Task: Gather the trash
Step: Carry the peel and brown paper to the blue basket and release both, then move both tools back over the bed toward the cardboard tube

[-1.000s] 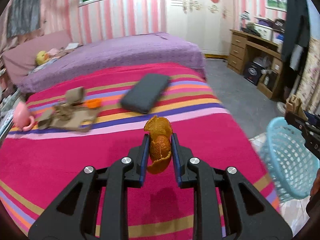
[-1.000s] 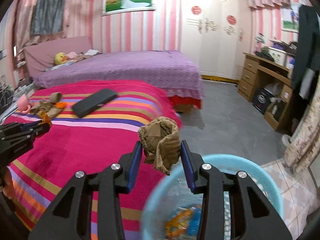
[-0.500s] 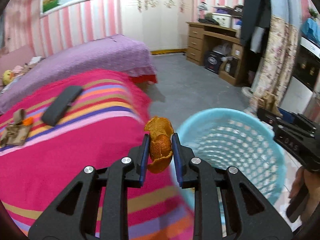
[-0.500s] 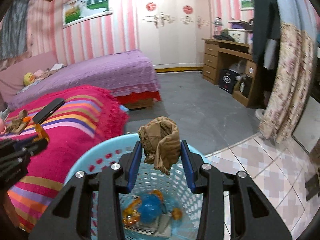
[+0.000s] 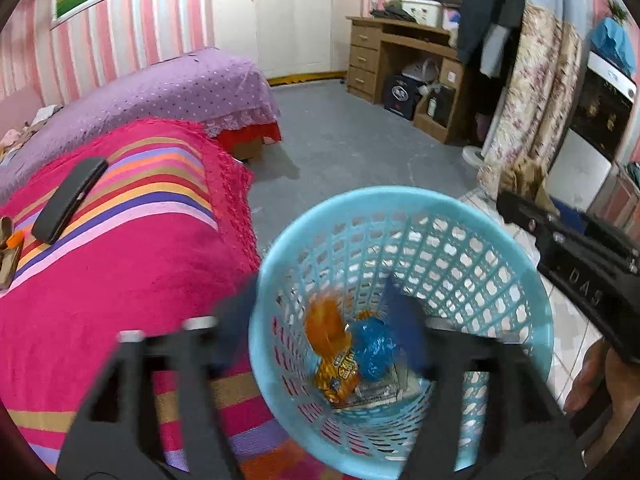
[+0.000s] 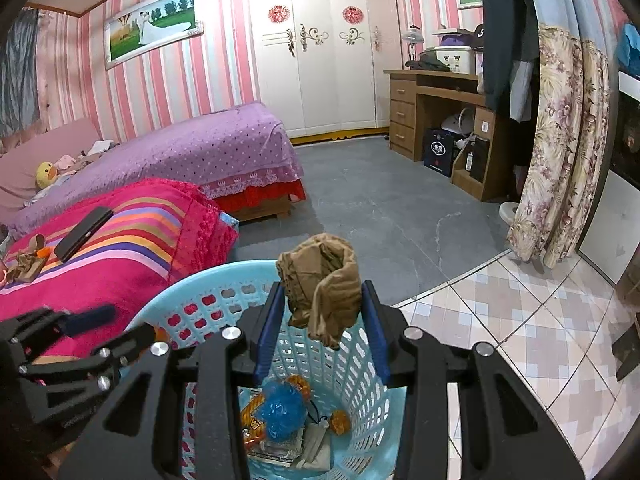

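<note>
A light blue plastic basket (image 5: 400,196) stands on the floor beside the bed, and both grippers are over it. My left gripper (image 5: 320,316) is blurred and its jaws are opening wide. The orange peel (image 5: 324,324) is loose between them, falling into the basket. It drops toward a blue wad (image 5: 374,346) and an orange snack wrapper (image 5: 338,376) at the bottom. My right gripper (image 6: 324,320) is shut on a brown crumpled wad (image 6: 324,284) above the basket rim (image 6: 208,280). In the right wrist view the left gripper (image 6: 80,332) reaches in from the left.
The bed's pink striped blanket (image 5: 120,260) borders the basket on the left. On it lie a black case (image 5: 68,200) and brown paper scraps (image 6: 28,260). A purple bed (image 6: 200,148), a wooden desk (image 6: 440,120) and a floral curtain (image 6: 560,160) stand farther off. Tiled floor (image 6: 520,320) lies to the right.
My left gripper swung from over the bed to over the basket and opened, and the peel left its jaws. My right gripper also moved over the basket, still gripping the brown wad.
</note>
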The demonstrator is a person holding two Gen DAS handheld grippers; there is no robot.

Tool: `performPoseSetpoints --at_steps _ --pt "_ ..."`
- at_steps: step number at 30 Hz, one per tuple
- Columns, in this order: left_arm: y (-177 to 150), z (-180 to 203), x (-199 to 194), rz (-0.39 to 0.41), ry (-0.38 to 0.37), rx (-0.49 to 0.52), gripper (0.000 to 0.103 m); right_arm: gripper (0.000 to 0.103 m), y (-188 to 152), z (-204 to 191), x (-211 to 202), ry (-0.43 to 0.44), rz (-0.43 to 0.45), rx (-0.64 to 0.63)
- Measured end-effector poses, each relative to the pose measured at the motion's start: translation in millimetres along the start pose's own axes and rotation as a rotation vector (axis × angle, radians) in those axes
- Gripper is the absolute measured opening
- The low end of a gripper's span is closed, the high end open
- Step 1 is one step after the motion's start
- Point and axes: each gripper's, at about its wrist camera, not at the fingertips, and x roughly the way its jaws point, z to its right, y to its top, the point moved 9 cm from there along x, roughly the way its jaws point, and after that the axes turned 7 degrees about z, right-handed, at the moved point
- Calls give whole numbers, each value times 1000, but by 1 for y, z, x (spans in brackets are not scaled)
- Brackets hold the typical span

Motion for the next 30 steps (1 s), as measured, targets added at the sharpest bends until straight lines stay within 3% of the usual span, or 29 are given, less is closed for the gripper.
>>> performPoseSetpoints --at_steps 4,13,16,18,24,30 --pt "8 -14 -9 44 45 -5 92 39 -2 -4 3 2 -9 -11" --pt "13 -66 -25 89 123 -43 96 40 -4 -7 5 -1 -13 -29" --pt "13 -78 -27 84 131 -64 96 50 -6 -10 5 -9 -10 -43" --pt "11 -85 -29 80 134 -73 96 77 -6 -10 5 -31 -10 -54" --pt "11 -107 -42 99 162 -88 97 95 -5 -13 6 -91 -14 -63" --pt "13 -143 -61 108 183 -118 97 98 5 -35 6 -85 13 -33"
